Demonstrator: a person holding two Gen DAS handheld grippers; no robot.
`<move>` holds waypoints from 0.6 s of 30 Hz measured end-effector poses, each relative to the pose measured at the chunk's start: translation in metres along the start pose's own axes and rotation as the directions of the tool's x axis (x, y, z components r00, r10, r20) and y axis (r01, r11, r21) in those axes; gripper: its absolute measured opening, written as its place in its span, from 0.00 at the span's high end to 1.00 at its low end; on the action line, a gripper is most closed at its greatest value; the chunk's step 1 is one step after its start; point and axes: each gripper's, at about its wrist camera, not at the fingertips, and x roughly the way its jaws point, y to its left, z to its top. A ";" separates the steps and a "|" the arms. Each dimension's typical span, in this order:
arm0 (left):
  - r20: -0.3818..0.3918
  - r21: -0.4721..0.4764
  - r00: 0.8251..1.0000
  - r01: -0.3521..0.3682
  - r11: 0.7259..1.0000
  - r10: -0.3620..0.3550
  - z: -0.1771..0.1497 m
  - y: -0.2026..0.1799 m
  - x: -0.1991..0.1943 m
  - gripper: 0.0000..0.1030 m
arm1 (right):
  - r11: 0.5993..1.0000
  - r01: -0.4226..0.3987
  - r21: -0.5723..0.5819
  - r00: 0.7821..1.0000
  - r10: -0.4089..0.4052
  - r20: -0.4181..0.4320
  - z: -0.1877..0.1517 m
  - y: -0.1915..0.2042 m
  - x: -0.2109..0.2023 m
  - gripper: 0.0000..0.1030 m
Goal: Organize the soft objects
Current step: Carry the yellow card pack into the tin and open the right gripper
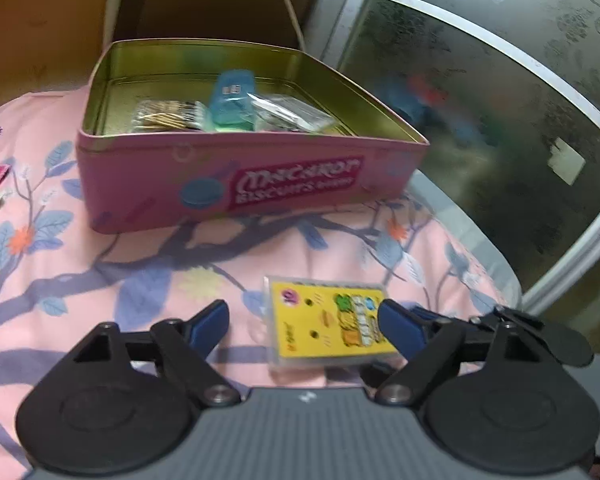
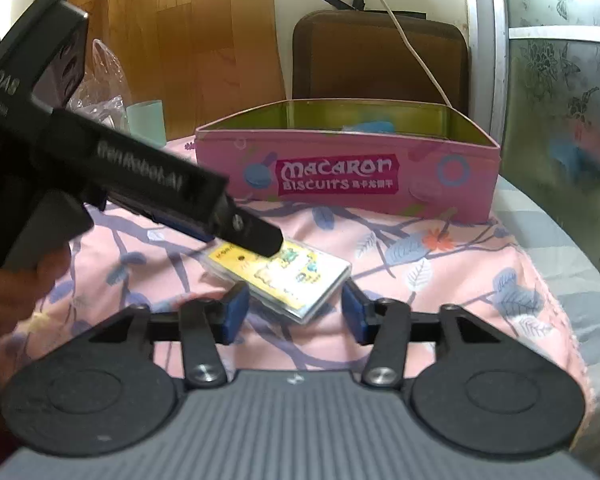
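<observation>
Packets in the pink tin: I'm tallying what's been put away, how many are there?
3 show in the pink tin, in a row behind its front wall: a clear packet at left, a blue one in the middle, a silvery one at right. More may lie hidden beneath.

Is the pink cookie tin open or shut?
Open. The pink tin has no lid on, and its gold inside shows, with a blue packet and other small packs in it.
</observation>
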 end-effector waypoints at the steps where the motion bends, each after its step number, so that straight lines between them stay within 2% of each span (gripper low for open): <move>1: -0.011 -0.006 1.000 0.007 1.000 -0.007 0.001 0.001 0.003 0.22 | 1.000 -0.005 0.005 1.000 0.005 -0.001 -0.001 -0.001 0.004 0.42; 3: -0.022 0.008 1.000 0.019 1.000 -0.019 0.002 -0.004 0.007 0.33 | 1.000 -0.020 0.011 1.000 0.020 0.009 -0.004 0.000 0.009 0.42; 4: -0.033 0.029 0.999 0.024 0.999 -0.023 0.001 -0.009 0.008 0.33 | 1.000 -0.017 0.000 1.000 0.017 0.020 -0.005 0.002 0.010 0.44; 7: -0.032 0.076 0.999 -0.028 0.997 0.031 0.001 -0.022 0.010 0.33 | 1.000 -0.010 -0.016 0.999 0.011 0.040 -0.002 0.006 0.009 0.44; 10: 0.003 0.064 1.000 -0.008 0.998 0.008 0.017 -0.023 -0.003 0.33 | 1.000 -0.008 -0.009 0.994 0.009 0.109 0.011 0.001 -0.003 0.45; 14: 0.088 0.078 0.996 -0.020 0.997 0.013 0.050 -0.025 -0.017 0.31 | 0.999 0.004 -0.045 0.978 0.005 0.209 0.047 -0.001 -0.002 0.45; 18: 0.106 0.042 0.994 -0.041 0.998 0.036 0.081 -0.010 -0.010 0.30 | 0.998 0.008 -0.069 0.969 0.010 0.249 0.082 -0.003 0.024 0.45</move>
